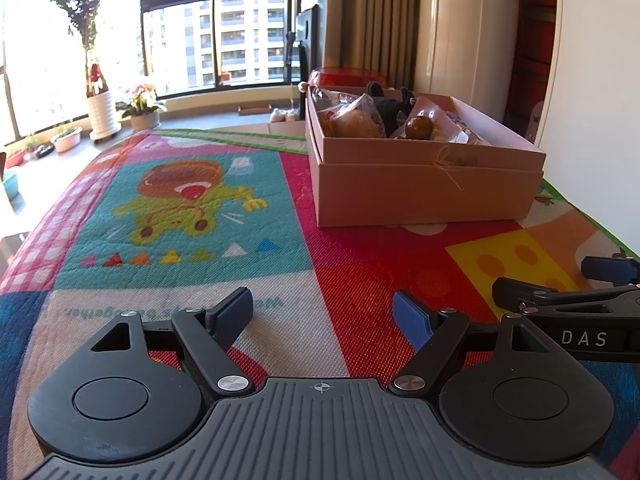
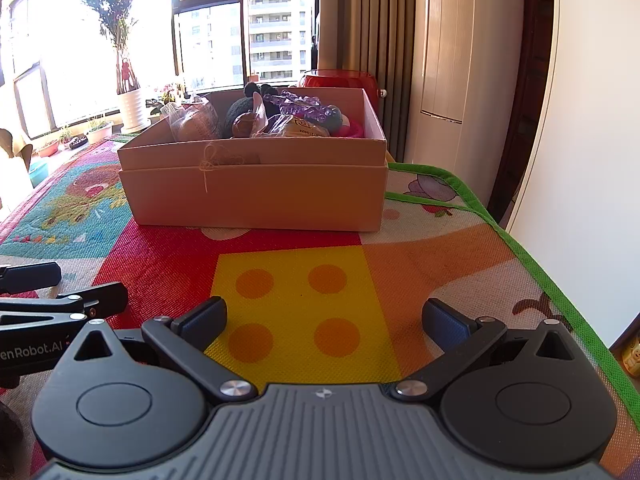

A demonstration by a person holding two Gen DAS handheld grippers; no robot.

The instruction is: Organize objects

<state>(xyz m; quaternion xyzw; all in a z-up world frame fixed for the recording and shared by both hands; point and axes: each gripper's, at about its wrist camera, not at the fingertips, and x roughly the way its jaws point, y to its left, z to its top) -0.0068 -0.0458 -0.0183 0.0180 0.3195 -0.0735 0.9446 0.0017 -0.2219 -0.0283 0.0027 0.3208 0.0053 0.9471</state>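
A tan cardboard box (image 1: 424, 188) stands on a colourful play mat (image 1: 180, 200), ahead and to the right of my left gripper (image 1: 324, 314). It also shows in the right wrist view (image 2: 256, 196), straight ahead of my right gripper (image 2: 324, 322). The box holds several things: wrapped bread (image 1: 352, 122), a dark plush toy (image 1: 390, 108), a brown round object (image 1: 418, 125), and a purple plastic chain (image 2: 304, 106). Both grippers are open and empty, low over the mat, side by side. The right gripper shows at the right edge of the left wrist view (image 1: 592, 288).
A red container (image 2: 340, 78) stands behind the box. The mat's green edge (image 2: 500, 224) runs along a white wall at right. Curtains (image 1: 372, 20), a large window and potted plants (image 1: 100, 100) lie beyond. The left gripper shows at the left edge of the right wrist view (image 2: 60, 288).
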